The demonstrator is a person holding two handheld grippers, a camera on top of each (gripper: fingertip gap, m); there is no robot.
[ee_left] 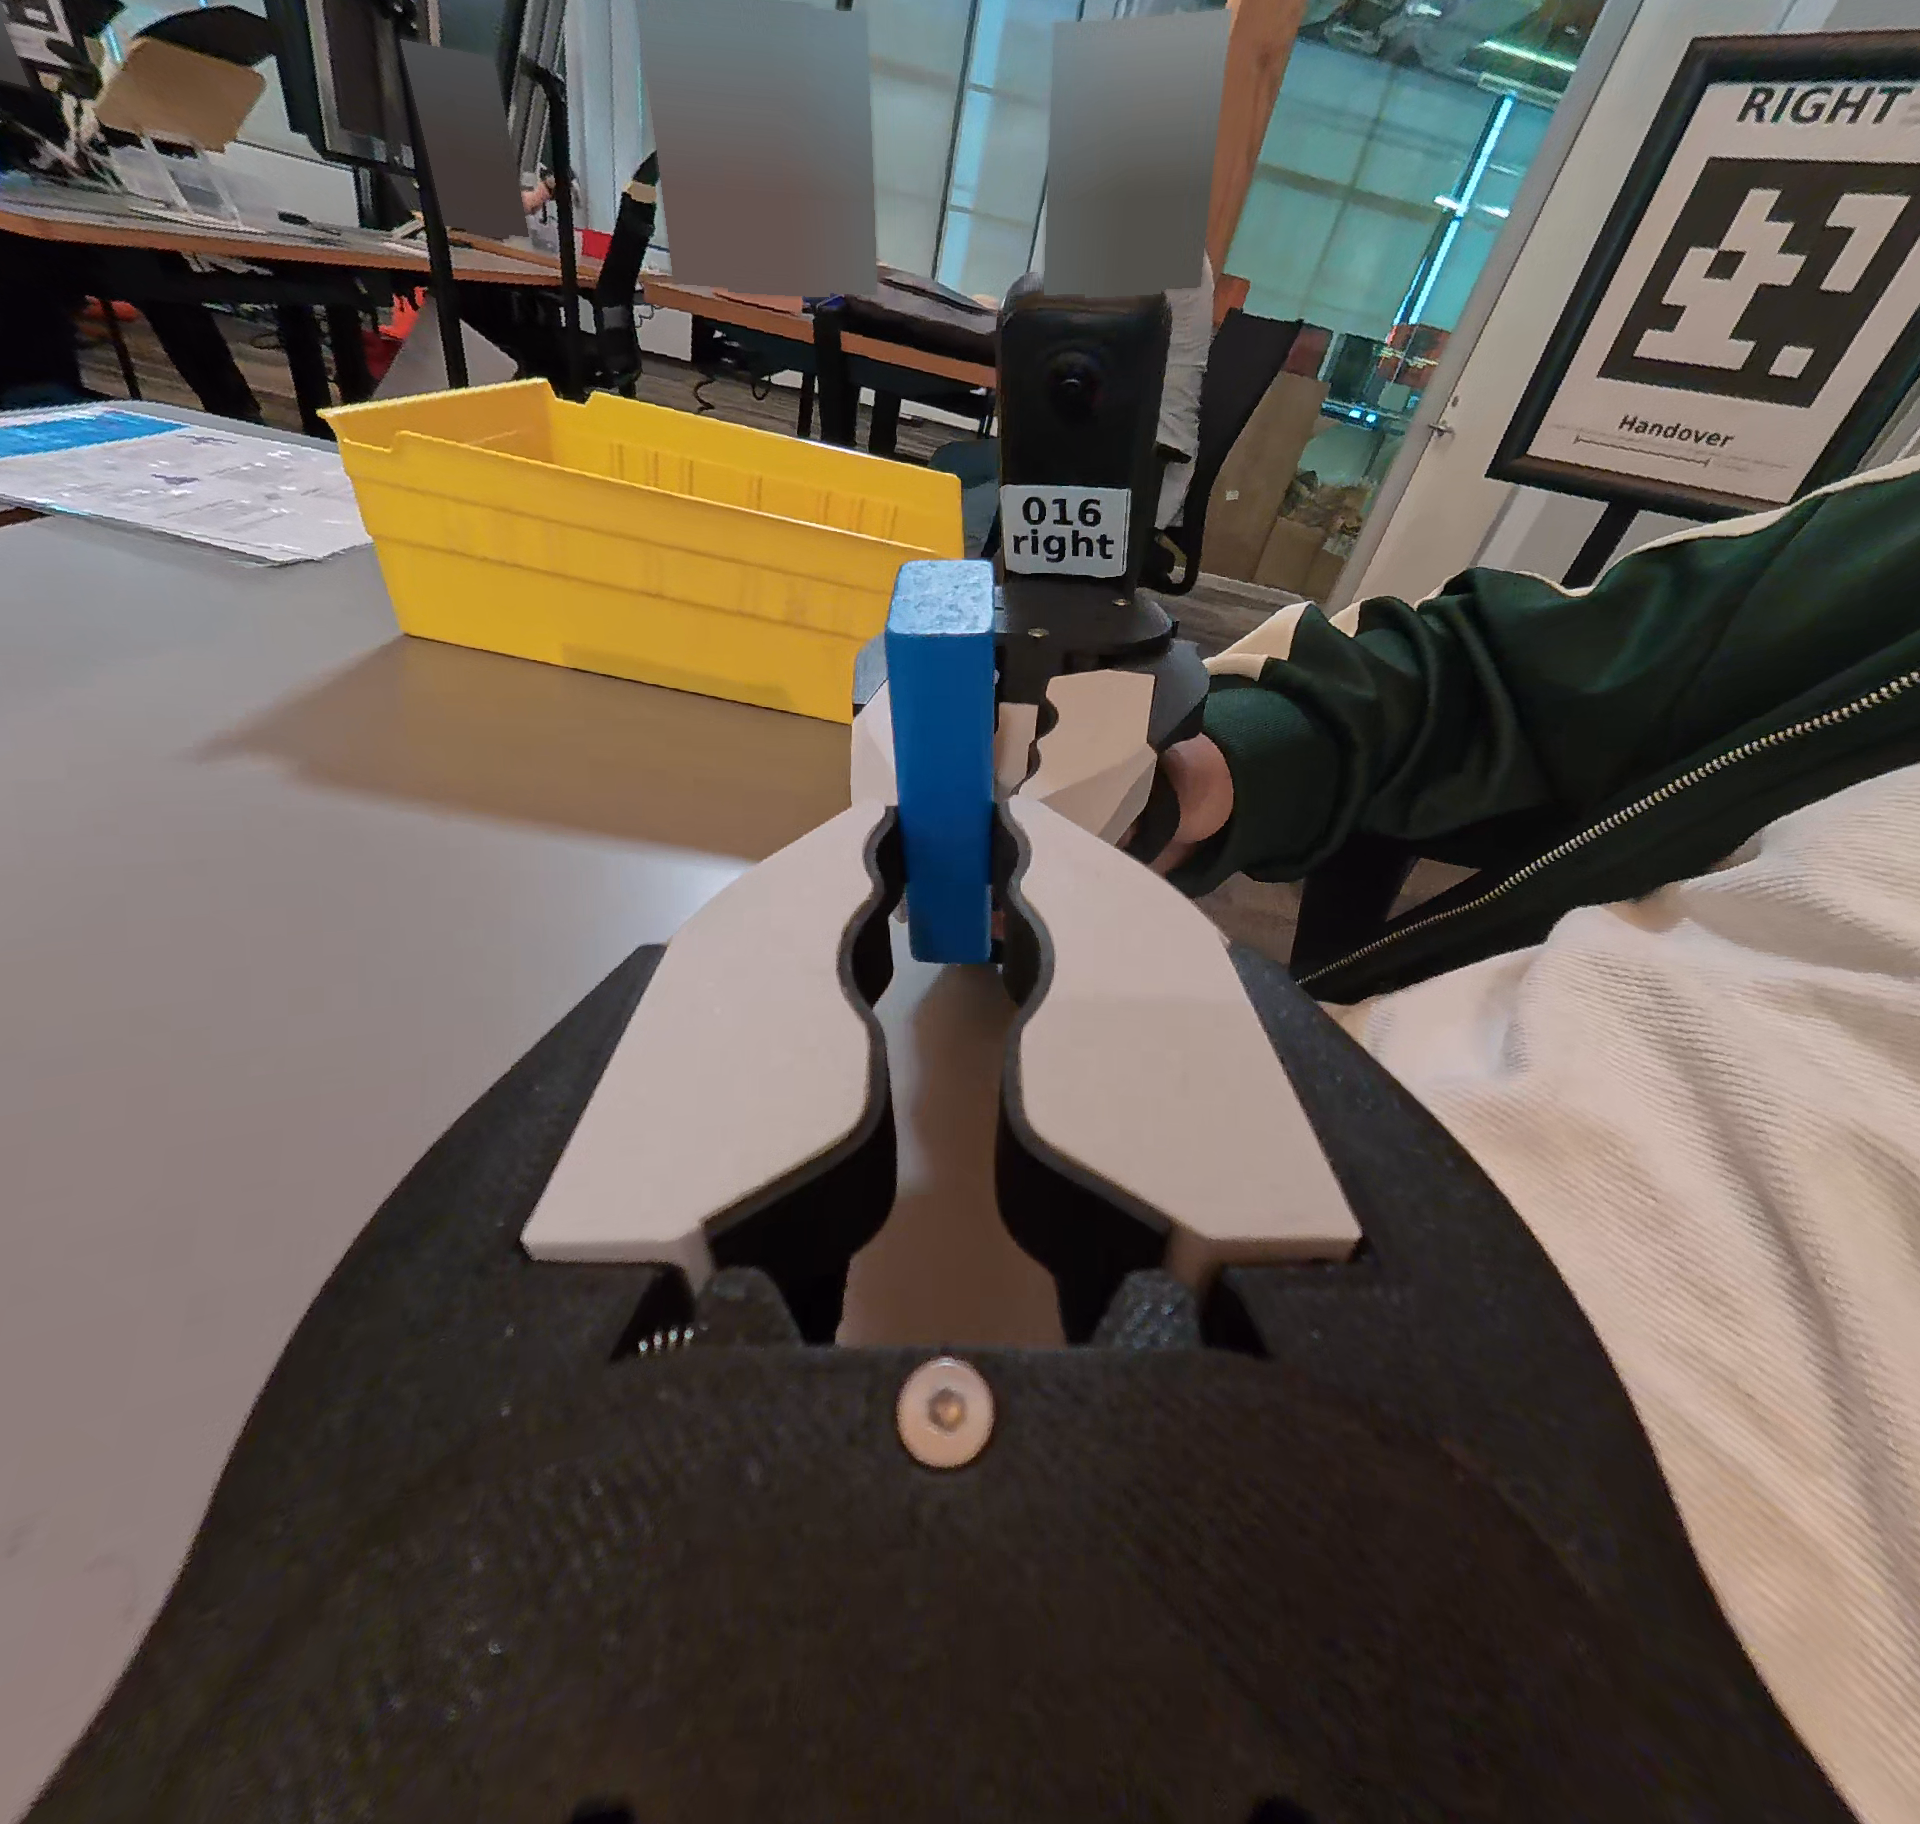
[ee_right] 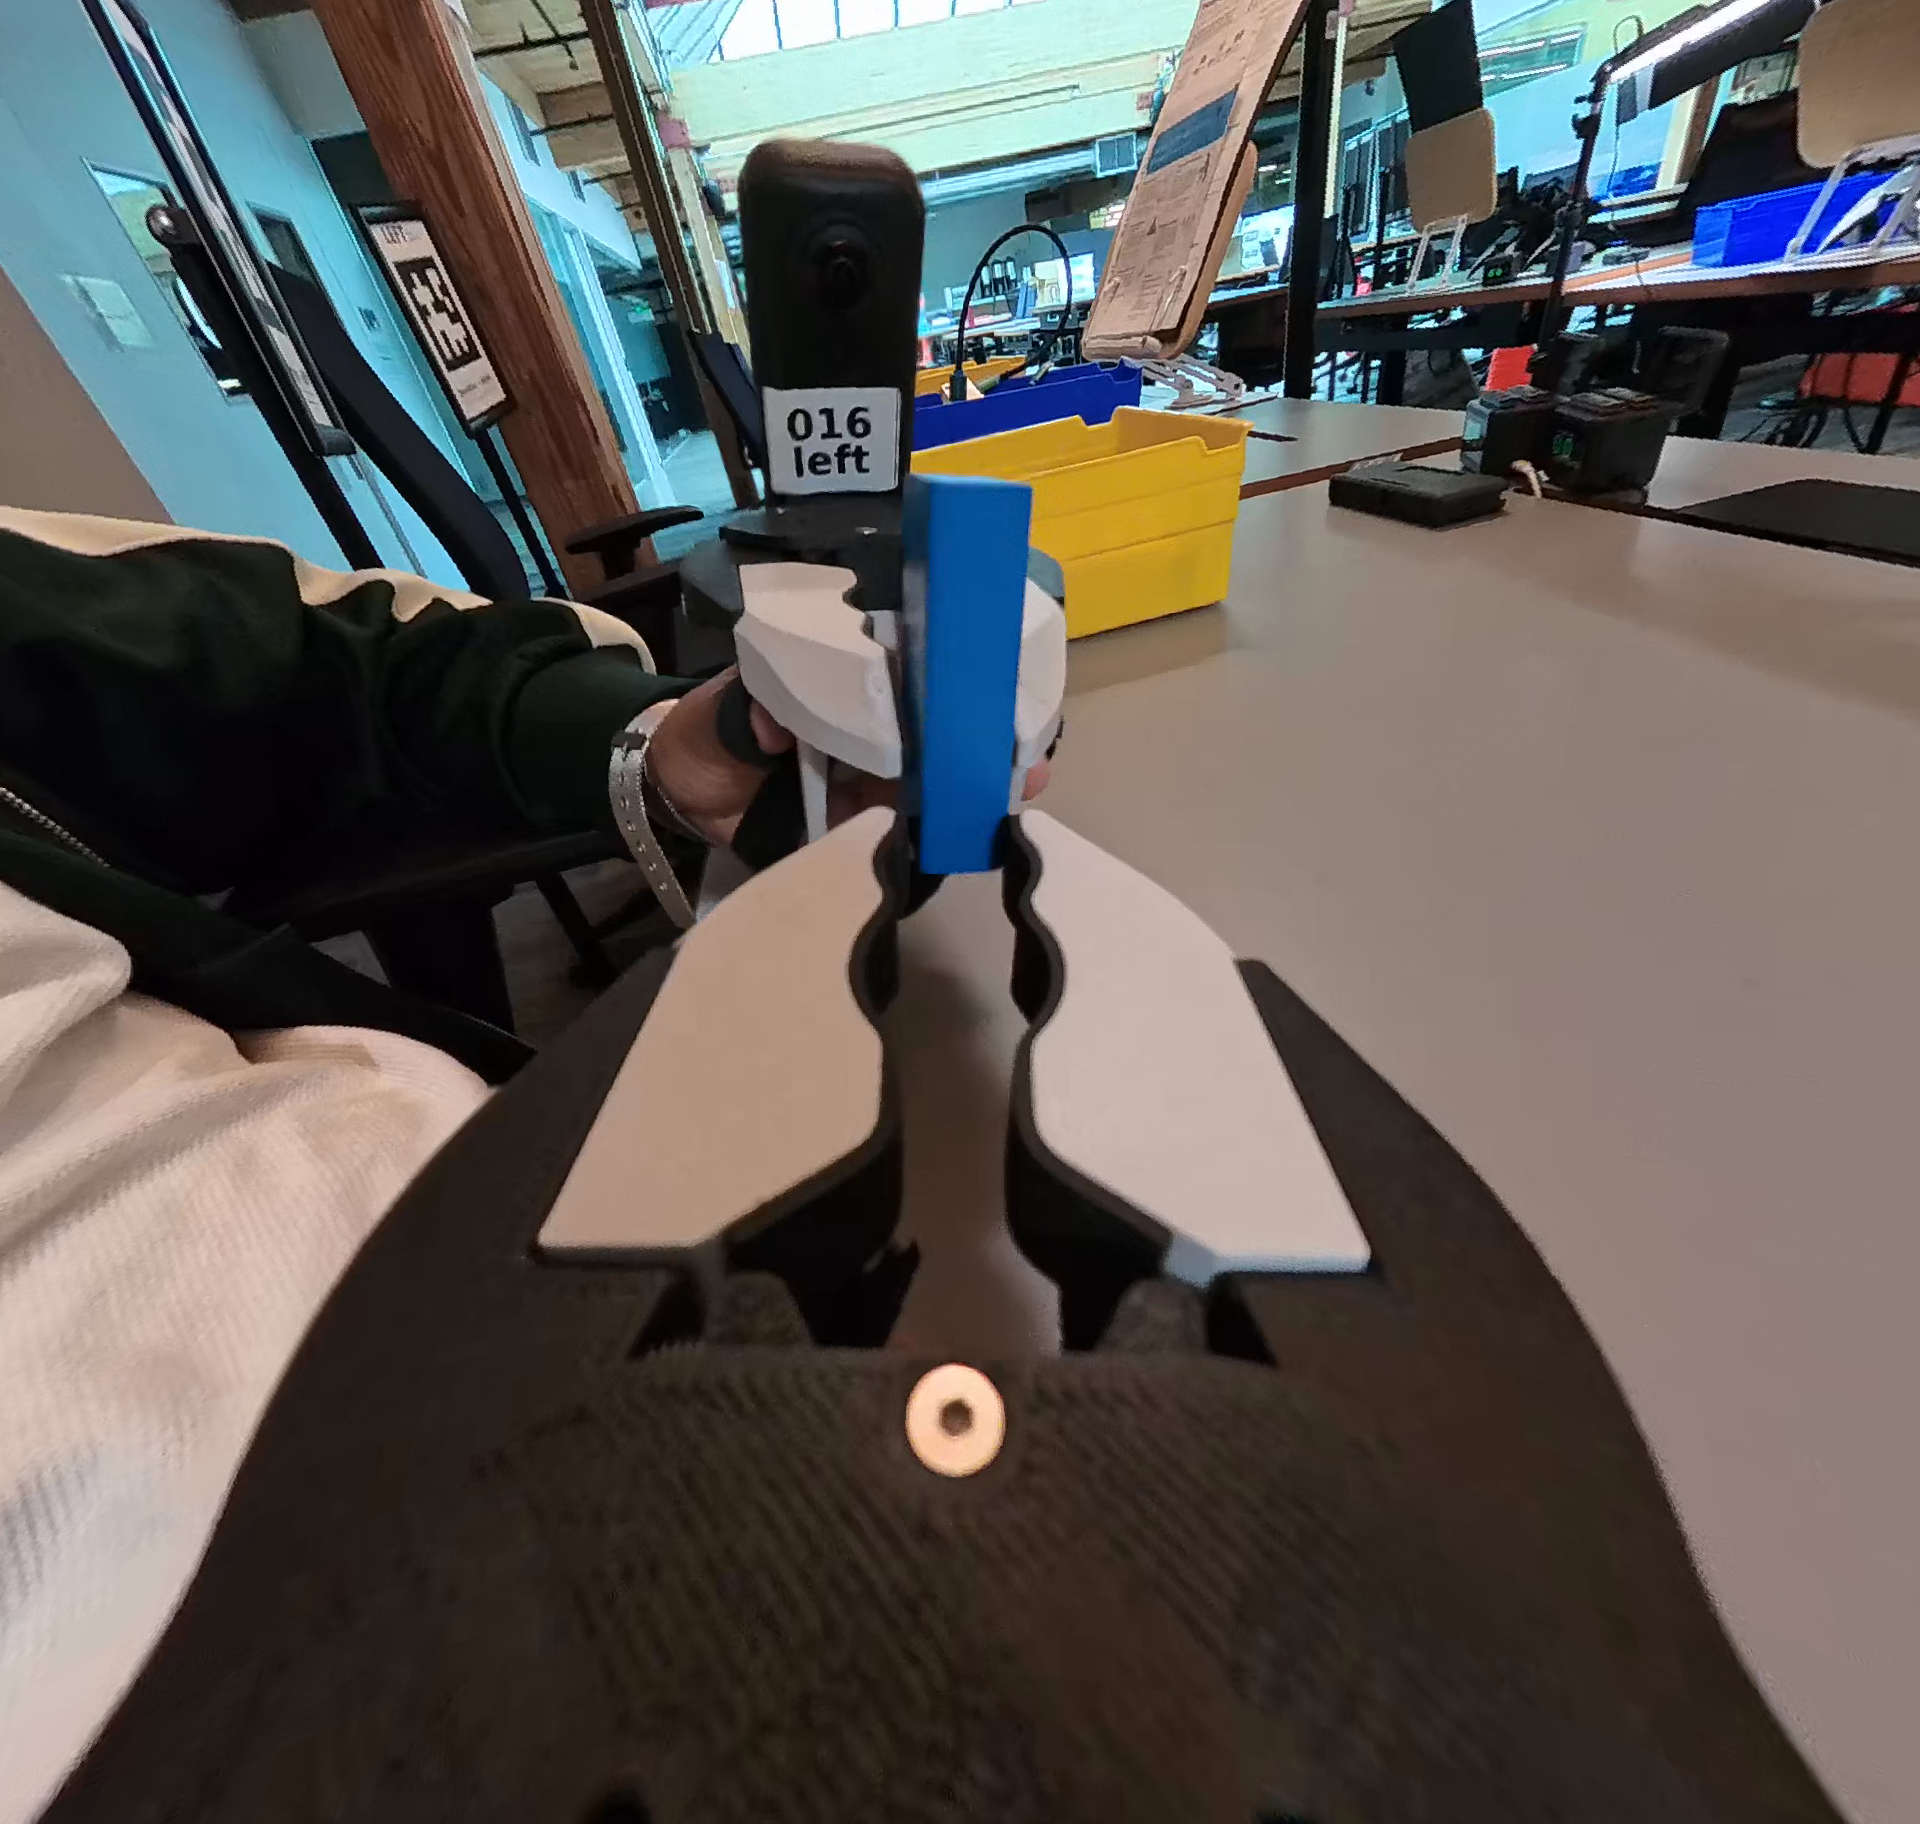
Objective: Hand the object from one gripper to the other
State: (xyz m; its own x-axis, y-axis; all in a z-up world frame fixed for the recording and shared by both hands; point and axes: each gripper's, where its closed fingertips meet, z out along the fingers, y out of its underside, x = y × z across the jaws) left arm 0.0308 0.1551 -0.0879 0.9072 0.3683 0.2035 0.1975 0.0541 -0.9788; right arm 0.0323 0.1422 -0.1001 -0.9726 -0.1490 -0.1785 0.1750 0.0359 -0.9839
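A blue rectangular block [ee_left: 940,735] stands upright between my two grippers, which face each other above the table edge. My left gripper [ee_left: 945,824] is shut on the block's lower part, which sits well inside the jaws. My right gripper [ee_right: 954,834] closes on the same block [ee_right: 966,673] at its fingertips, near the block's bottom end. The right gripper also shows in the left wrist view [ee_left: 951,735] behind the block. The left gripper also shows in the right wrist view [ee_right: 935,673], clamped around the block's middle. A person's hands in dark green sleeves hold both.
A yellow bin [ee_left: 623,538] stands on the grey table [ee_left: 312,943] behind the grippers; it also shows in the right wrist view [ee_right: 1132,517]. Papers [ee_left: 177,475] lie at the far left. Black devices [ee_right: 1418,496] and a blue bin [ee_right: 1029,403] sit farther back. A framed sign [ee_left: 1745,268] stands at the right.
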